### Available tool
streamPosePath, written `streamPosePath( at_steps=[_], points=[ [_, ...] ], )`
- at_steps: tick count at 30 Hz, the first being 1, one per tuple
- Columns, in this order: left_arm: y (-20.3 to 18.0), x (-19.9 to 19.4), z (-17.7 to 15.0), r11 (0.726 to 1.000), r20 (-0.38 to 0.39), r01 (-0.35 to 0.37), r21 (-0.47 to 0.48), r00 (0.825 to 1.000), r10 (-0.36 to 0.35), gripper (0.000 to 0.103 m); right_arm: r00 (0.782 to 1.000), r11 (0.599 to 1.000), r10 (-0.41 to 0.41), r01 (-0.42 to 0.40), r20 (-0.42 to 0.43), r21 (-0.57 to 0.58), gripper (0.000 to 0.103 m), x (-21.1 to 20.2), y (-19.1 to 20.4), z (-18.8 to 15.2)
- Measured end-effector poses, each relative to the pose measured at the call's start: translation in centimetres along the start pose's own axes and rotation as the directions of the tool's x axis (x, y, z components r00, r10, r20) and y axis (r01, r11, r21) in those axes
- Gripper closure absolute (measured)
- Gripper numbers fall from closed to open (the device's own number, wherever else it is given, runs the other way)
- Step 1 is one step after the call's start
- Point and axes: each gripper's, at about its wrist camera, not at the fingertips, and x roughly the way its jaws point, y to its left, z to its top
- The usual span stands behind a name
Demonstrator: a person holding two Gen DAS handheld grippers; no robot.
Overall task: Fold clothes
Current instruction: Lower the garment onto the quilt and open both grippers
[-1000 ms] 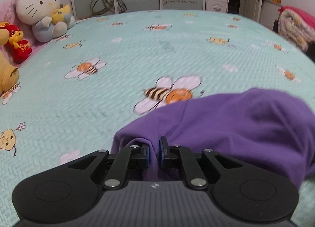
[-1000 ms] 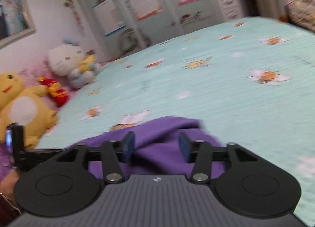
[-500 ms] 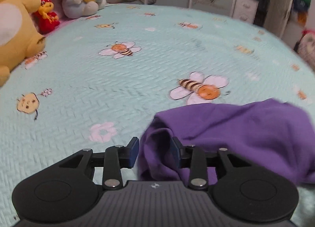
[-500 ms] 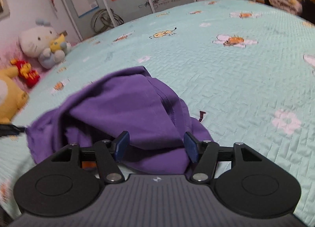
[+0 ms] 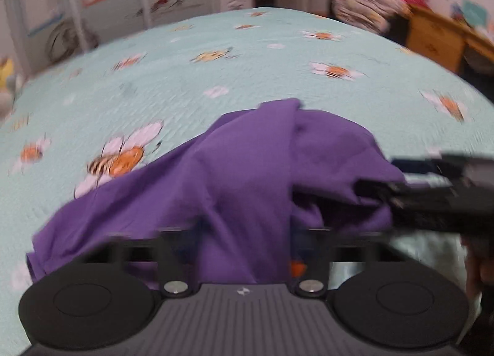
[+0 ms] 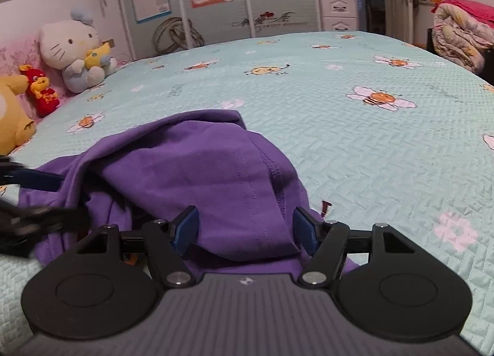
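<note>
Purple cotton, a crumpled garment [image 6: 216, 176], lies heaped on the bed [image 6: 355, 139], whose pale green quilted cover is printed with bees and daisies. Seen from the right wrist, the right gripper [image 6: 245, 229] has its jaws spread wide, blue pads either side of a rounded fold of the cloth with a stitched seam running up it; the cloth sits between the jaws, not pinched. To the left of those jaws the blurred dark fingers of the left gripper [image 6: 40, 198] reach into the edge of the heap.

From the left wrist the picture is smeared by motion. The left gripper [image 5: 244, 232] also has its jaws set wide, and the purple garment [image 5: 247, 176] fills the space between and ahead of them; whether it touches either pad I cannot tell. The right gripper [image 5: 432, 189] comes in from the right of these jaws, against the far side of the heap.

Well beyond the right jaws, to the left, a white cat plush [image 6: 77, 50], a red doll [image 6: 41, 90] and a yellow plush [image 6: 12, 118] sit at the head of the bed
</note>
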Motion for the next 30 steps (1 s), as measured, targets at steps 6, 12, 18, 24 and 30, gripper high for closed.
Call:
streamPosePath(
  at_steps=[6,12,18,24,30],
  points=[
    [6.7,-5.1,1.4,0.988,0.116,-0.05,-0.146,0.991,0.067,0.099,0.999,0.998,0.051,-0.051,0.019,-0.04,0.032,-0.7,1.1,0.1],
    [11.7,-7.4,1.9,0.964,0.113,-0.243,-0.11,0.96,0.255,0.098,0.997,0.995,0.074,-0.073,0.008,-0.072,0.031,-0.6,2.5,0.2],
    [13.6,-3.6,-3.3,0.959,-0.117,-0.26,-0.112,0.962,0.247,0.089,0.992,0.994,0.107,-0.107,-0.062,0.008,0.031,-1.2,2.9,1.1],
    [14.0,-6.9,-4.3,0.946,-0.071,-0.229,-0.232,0.973,0.218,0.053,0.981,0.994,0.105,-0.102,-0.16,0.03,0.028,-2.6,4.8,2.8],
    [13.9,-10.5,-3.7,0.932,-0.022,-0.171,-0.32,0.985,0.173,0.038,0.968,0.991,0.118,-0.1,-0.22,0.088,0.027,-3.7,6.2,3.3]
  ],
)
